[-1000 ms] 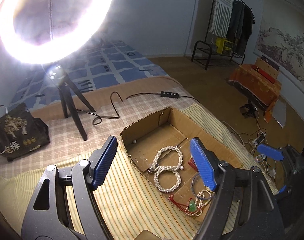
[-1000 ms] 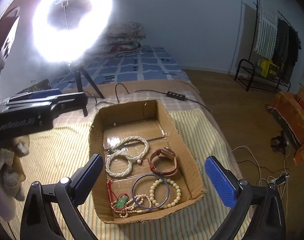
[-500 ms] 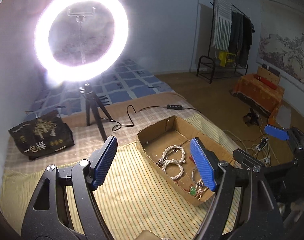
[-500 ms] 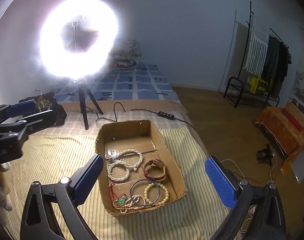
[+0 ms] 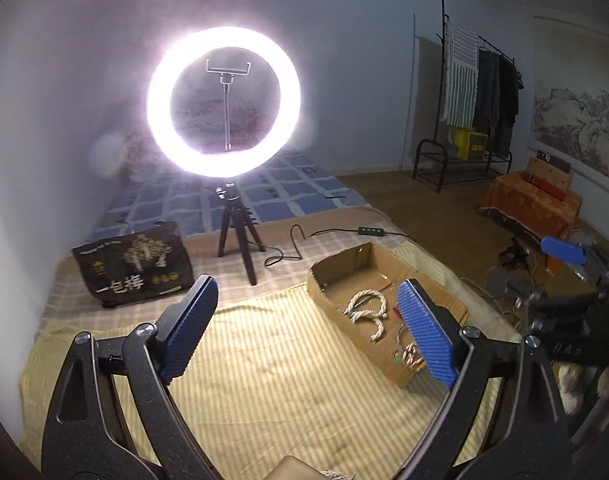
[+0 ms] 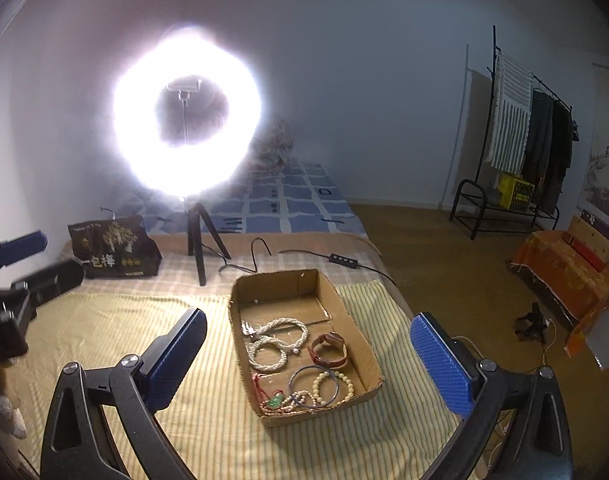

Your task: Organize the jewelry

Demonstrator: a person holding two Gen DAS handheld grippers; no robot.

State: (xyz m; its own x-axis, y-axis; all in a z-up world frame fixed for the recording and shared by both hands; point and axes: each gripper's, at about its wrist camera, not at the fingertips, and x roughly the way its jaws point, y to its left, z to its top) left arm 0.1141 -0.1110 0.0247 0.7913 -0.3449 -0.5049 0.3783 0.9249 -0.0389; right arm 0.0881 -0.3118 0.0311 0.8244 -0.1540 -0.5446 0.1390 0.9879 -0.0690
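Shallow cardboard box (image 6: 346, 316) sits on the yellow striped blanket (image 6: 144, 320), open top, all jewelry inside it. Contents: two white pearl strands (image 6: 278, 340) looped in the middle, brown leather watch (image 6: 329, 350) to their right, blue bangle (image 6: 314, 385) overlapping a cream bead bracelet (image 6: 336, 386) at the near end, red cord with a green pendant (image 6: 274, 400) in the near-left corner. One small bead (image 6: 256, 301) lies alone at the far wall. Left gripper (image 5: 306, 332) has its jaws opening, spread wide, nothing between them, held over the blanket left of the box. Right gripper (image 6: 308, 364) has fingers spread wide, empty, the box seen between them and below. Ring light (image 6: 186, 112) on a tripod and a black bag (image 6: 114, 248) stand beyond the box.
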